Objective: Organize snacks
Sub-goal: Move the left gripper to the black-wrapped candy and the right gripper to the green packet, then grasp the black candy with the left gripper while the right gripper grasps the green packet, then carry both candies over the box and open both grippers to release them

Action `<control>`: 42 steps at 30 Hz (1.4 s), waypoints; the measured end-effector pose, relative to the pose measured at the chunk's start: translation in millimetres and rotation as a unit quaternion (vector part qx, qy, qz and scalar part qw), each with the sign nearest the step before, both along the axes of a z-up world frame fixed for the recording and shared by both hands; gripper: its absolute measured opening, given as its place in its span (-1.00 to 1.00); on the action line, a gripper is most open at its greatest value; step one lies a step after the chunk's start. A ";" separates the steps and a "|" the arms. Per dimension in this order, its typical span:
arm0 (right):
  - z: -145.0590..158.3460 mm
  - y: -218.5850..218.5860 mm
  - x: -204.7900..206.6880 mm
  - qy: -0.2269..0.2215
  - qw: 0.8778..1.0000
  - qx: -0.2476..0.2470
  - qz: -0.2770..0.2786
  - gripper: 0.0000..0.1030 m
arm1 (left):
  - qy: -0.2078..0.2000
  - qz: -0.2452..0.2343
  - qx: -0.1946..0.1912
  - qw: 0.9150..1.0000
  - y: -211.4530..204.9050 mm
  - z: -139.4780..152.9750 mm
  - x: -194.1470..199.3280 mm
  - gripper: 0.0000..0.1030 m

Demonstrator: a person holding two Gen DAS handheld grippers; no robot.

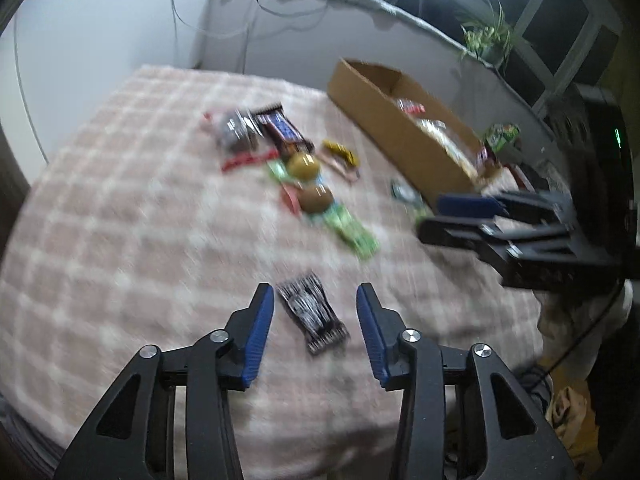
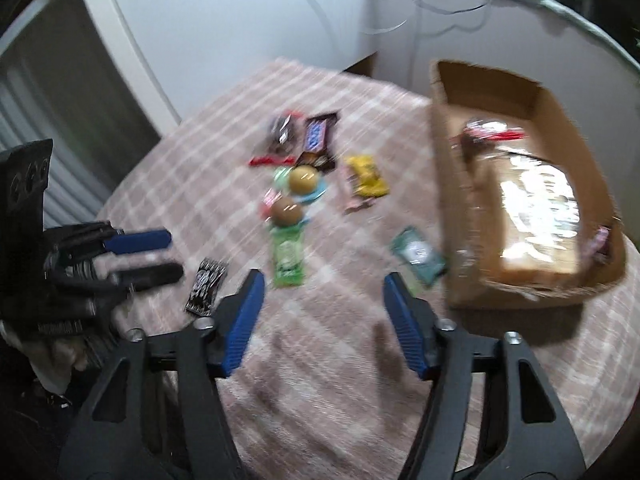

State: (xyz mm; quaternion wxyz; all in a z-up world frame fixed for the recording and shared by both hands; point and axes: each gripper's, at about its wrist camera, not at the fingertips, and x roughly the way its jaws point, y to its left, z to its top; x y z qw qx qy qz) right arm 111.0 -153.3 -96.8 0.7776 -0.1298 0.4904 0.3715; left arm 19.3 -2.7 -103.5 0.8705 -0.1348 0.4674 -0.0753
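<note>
On the pink checked cloth [image 1: 132,208] lies a black-and-white packet [image 1: 312,314], between the fingers of my left gripper [image 1: 314,290], which stands open with its pads apart from the packet. My right gripper [image 2: 323,276] is open over bare cloth, with nothing between its fingers. Ahead of it lie a green packet [image 2: 286,258], two round brown fruits [image 2: 287,211], a chocolate bar [image 2: 318,138], a yellow packet [image 2: 366,176] and a small dark green packet [image 2: 418,256]. To the right, a cardboard box [image 2: 452,200] holds a large clear bag [image 2: 536,208] and other snacks.
A green carton [image 1: 502,136] stands behind the box, and a potted plant [image 1: 486,36] sits on the sill. Cables hang down the white wall [image 1: 100,20]. The cloth's near edge drops off below both grippers. Both views are blurred.
</note>
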 end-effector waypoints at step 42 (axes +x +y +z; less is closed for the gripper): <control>-5.5 13.7 24.5 0.009 0.999 -0.035 -0.008 -0.57 | -0.009 -0.005 0.052 0.999 0.4 -8.7 17.4 -0.70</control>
